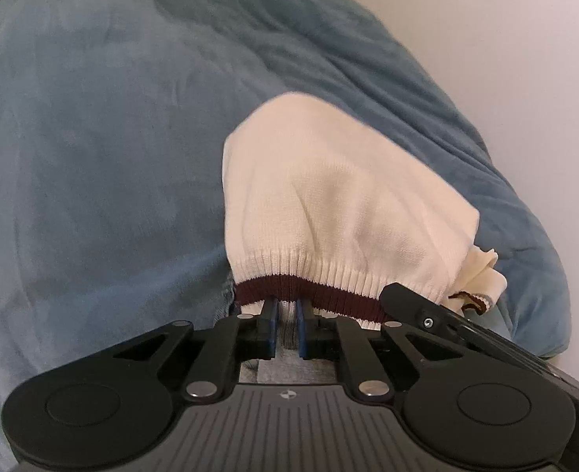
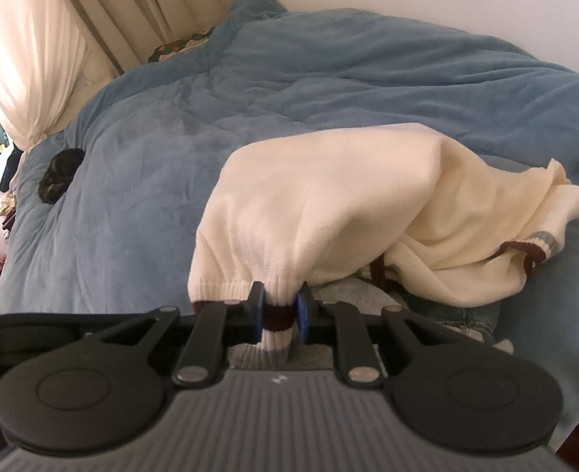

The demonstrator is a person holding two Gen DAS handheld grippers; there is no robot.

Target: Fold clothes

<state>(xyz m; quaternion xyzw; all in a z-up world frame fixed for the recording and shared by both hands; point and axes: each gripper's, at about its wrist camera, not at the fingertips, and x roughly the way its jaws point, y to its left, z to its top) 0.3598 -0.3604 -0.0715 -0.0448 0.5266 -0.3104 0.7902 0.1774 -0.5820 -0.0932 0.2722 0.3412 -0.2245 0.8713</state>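
Cream knit sweater [image 1: 328, 204] is still mostly a heap on the blue blanket [image 1: 92, 157] covering the bed, so I'd say folding has barely started. I've got both grippers on the ribbed hem with the maroon stripe: left gripper [image 1: 287, 320] clenched on it, right gripper [image 2: 281, 312] pinching it too. One sleeve [image 2: 541, 244] is bunched off to the side. Spreading flat and every fold are left.
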